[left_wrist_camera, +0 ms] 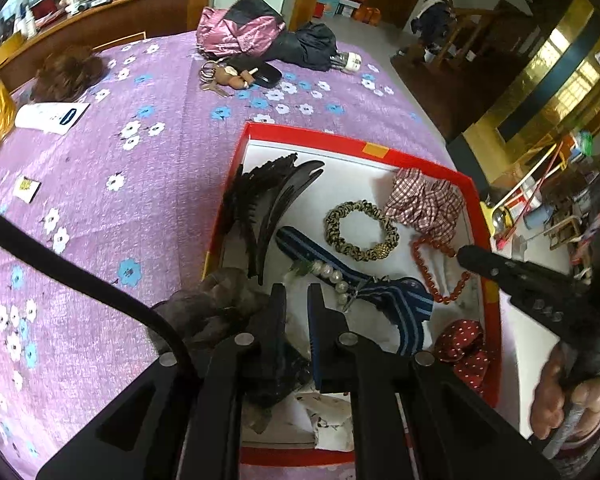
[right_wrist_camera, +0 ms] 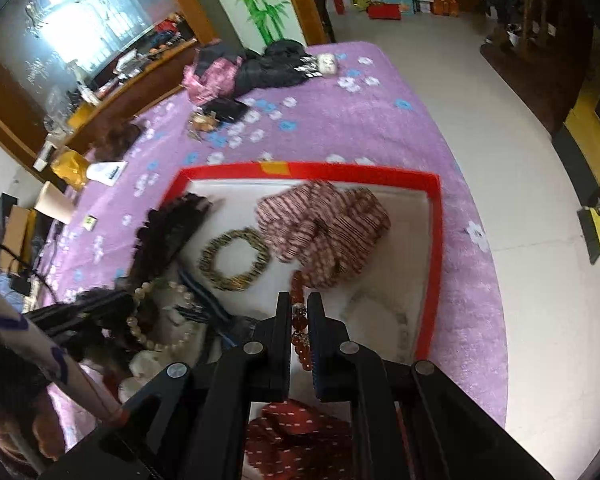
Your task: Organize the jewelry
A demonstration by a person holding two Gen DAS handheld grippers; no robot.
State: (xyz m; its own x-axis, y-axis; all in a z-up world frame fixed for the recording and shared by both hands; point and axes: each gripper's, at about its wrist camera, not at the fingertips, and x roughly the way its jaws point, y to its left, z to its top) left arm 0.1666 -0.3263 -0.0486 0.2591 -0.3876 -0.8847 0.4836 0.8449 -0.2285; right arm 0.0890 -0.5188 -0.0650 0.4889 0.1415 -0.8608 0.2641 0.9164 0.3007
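Broadly, a round table under a purple cloth printed with white and blue flowers (left_wrist_camera: 112, 152) carries a shallow rectangular tray with a red rim and white floor (left_wrist_camera: 356, 145), which sits toward the table's near right edge. At the far edge of the cloth lie a folded pink umbrella (left_wrist_camera: 240, 26) and a folded black umbrella (left_wrist_camera: 312, 46), touching each other.

Inside the tray, a black toothed hair claw clip (left_wrist_camera: 276, 196) occupies the left side. A red-and-white checked fabric scrunchie (right_wrist_camera: 324, 228) lies toward the far right corner. A navy band with pale blue stripes (left_wrist_camera: 384, 296) runs diagonally across the middle, and a strand of white pearl beads (left_wrist_camera: 332, 274) lies across it. A leopard-print elastic hair ring (left_wrist_camera: 360, 230) lies flat between the clip and the checked scrunchie. A dark red bow with white dots (left_wrist_camera: 466, 346) rests at the near right wall.

A string of red-orange beads (left_wrist_camera: 432, 276) lies along the right side of the tray, just below the checked scrunchie. The right gripper (right_wrist_camera: 300, 306) has its fingers nearly together, pinching this bead string between them. The left gripper (left_wrist_camera: 297, 294) hovers over the near left of the tray with a narrow gap between its fingers, nothing held.
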